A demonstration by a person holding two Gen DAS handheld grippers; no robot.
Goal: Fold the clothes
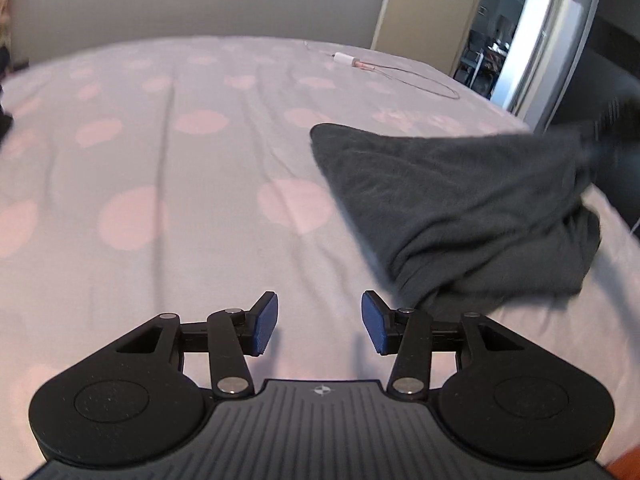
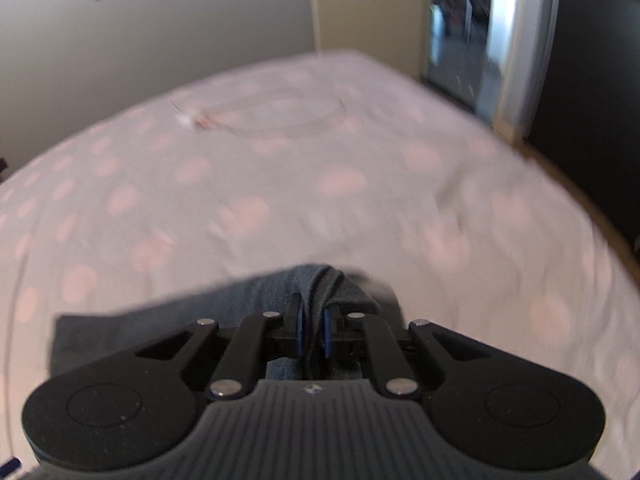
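Note:
A dark grey garment (image 1: 460, 208) lies bunched on the right side of the bed, one corner pulled up toward the right edge of the left wrist view, where the right gripper shows only as a dark blur. My left gripper (image 1: 320, 326) hovers over bare sheet just left of the garment, open, with nothing between its blue pads (image 1: 266, 326). In the right wrist view my right gripper (image 2: 314, 332) is shut on a fold of the grey garment (image 2: 280, 288), which bunches up between its blue pads (image 2: 299, 336) and trails off to the left beneath it.
The bed (image 1: 160, 200) carries a pale lilac sheet with pink dots. A white charger plug with a thin cable (image 1: 360, 64) lies near the far edge. Beyond are a wall, an open door (image 1: 424, 4) and a dark cabinet on the right.

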